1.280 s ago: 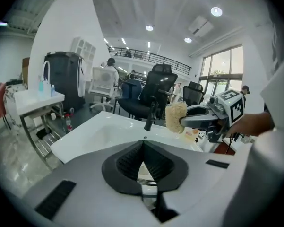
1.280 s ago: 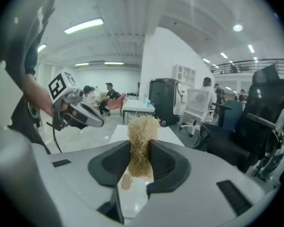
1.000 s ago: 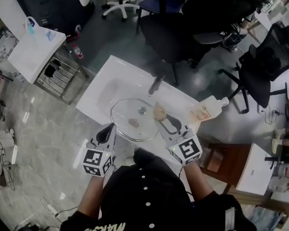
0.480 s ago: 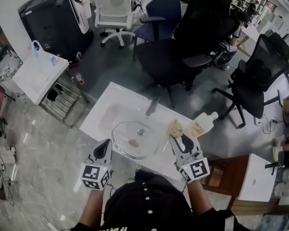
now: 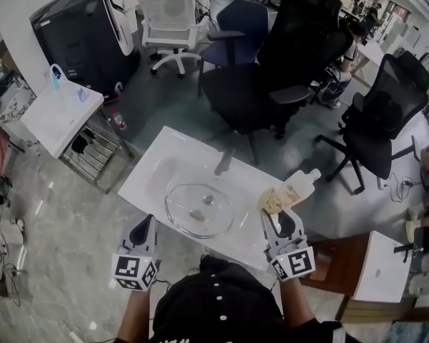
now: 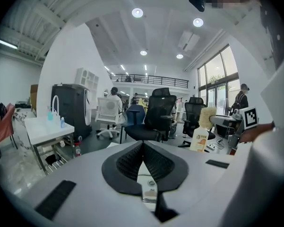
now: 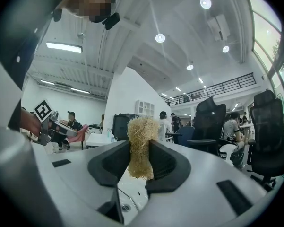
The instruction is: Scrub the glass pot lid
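The glass pot lid [image 5: 200,209] lies flat on the white table [image 5: 164,163], with a metal knob and a small brown lump on the glass. My right gripper [image 5: 274,211] is shut on a straw-coloured scrub pad [image 5: 273,200], held just right of the lid, beside a soap bottle [image 5: 300,186]. In the right gripper view the scrub pad [image 7: 141,143] stands up between the jaws, and the lid's rim [image 7: 126,203] shows below. My left gripper [image 5: 143,224] hangs shut and empty off the table's near edge, left of the lid. Its jaws meet with nothing between them in the left gripper [image 6: 142,144] view.
Black office chairs [image 5: 271,63] stand behind the table, with a white chair [image 5: 170,13] farther back. A white cart [image 5: 57,113], a wire rack [image 5: 93,145] and a black cabinet [image 5: 78,27] are at the left. A wooden table [image 5: 342,263] sits at the right.
The right gripper carried the scrub pad off the lid to the right, beside the bottle. The left gripper drew back from the lid's edge, past the table's near edge.
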Demonstrator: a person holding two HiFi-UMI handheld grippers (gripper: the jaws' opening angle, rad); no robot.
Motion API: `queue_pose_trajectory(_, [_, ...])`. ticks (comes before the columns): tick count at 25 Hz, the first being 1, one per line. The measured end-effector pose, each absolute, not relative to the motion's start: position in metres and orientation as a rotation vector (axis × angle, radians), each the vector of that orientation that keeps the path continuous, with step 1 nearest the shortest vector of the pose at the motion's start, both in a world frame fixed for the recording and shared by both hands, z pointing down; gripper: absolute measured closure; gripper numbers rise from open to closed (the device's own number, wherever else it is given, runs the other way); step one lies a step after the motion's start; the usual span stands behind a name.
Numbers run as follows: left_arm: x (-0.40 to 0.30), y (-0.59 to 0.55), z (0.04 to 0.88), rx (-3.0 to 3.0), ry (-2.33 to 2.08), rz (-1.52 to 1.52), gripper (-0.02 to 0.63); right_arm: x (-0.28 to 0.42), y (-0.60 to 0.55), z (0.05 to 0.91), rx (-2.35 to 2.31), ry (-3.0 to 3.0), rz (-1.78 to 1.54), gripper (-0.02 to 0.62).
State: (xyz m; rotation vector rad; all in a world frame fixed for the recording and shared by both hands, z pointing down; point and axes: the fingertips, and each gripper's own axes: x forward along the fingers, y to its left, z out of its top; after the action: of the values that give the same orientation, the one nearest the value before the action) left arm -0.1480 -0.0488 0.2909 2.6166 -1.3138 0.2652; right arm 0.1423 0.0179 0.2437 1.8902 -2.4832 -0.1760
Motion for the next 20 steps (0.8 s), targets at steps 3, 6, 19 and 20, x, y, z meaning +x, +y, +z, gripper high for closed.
queue_pose_trajectory(3, [-0.145, -0.044, 0.291, 2.624, -1.313, 0.275, 0.58, 0.143, 0.02, 0.245, 1.886, -2.474, -0.173, 0.463])
queue_pose_trajectory(6, [-0.143, -0.043, 0.292, 2.626, -1.322, 0.288, 0.58, 0.142, 0.019, 0.245, 1.872, -2.465, -0.175, 0.463])
queue_pose_trajectory(19, [-0.141, -0.04, 0.302, 2.586, -1.334, 0.307, 0.58, 0.134, 0.014, 0.242, 1.817, -2.481, -0.195, 0.465])
queue_pose_trajectory(20, [-0.141, -0.04, 0.302, 2.586, -1.332, 0.306, 0.58, 0.134, 0.014, 0.242, 1.816, -2.483, -0.196, 0.465])
